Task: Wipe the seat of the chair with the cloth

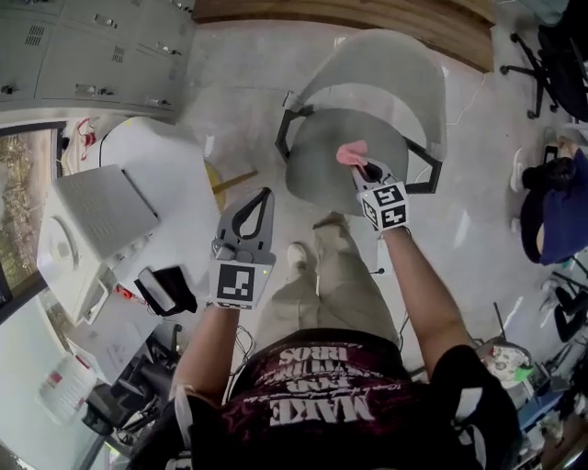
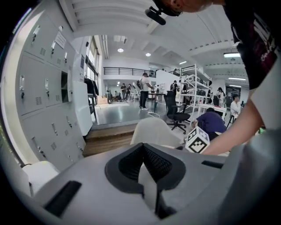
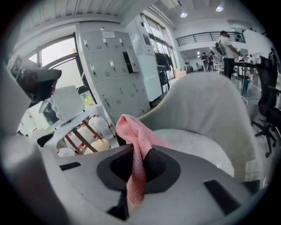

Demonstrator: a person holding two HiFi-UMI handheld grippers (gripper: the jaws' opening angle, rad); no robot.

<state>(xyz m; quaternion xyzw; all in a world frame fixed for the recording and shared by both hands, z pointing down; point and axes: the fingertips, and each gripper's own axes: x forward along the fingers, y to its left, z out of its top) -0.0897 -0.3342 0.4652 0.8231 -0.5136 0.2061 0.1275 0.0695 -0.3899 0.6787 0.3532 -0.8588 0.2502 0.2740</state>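
A: Entry 1, the right hand-held gripper (image 1: 366,173). What is it doing?
B: Its jaws are clamping 1 pink cloth (image 1: 352,152). In the right gripper view the cloth (image 3: 134,132) is passing between the jaws. 1 folded end is sticking up past the tips and 1 strip is trailing back toward the camera.

A: Entry 2, where is the cloth?
B: It is hanging over the grey seat (image 1: 317,161) of the chair (image 1: 363,110), toward the seat's right side as the person is facing it. No view is showing whether it is touching the seat.

A: Entry 3, the chair itself?
B: 1 shell chair with a pale curved backrest (image 1: 390,69) and a dark frame (image 1: 287,128). It is standing on the light floor just in front of the person's legs.

A: Entry 4, the left hand-held gripper (image 1: 266,195)?
B: It is hovering to the left of the chair, apart from it. In the left gripper view its jaws are meeting at the tips and are carrying nothing.

A: Entry 5, the surroundings?
B: Grey lockers (image 1: 92,46) are standing at the far left. 1 wooden step (image 1: 367,23) is running behind the chair. 1 white table (image 1: 161,165) is carrying a white box-shaped machine (image 1: 92,220).
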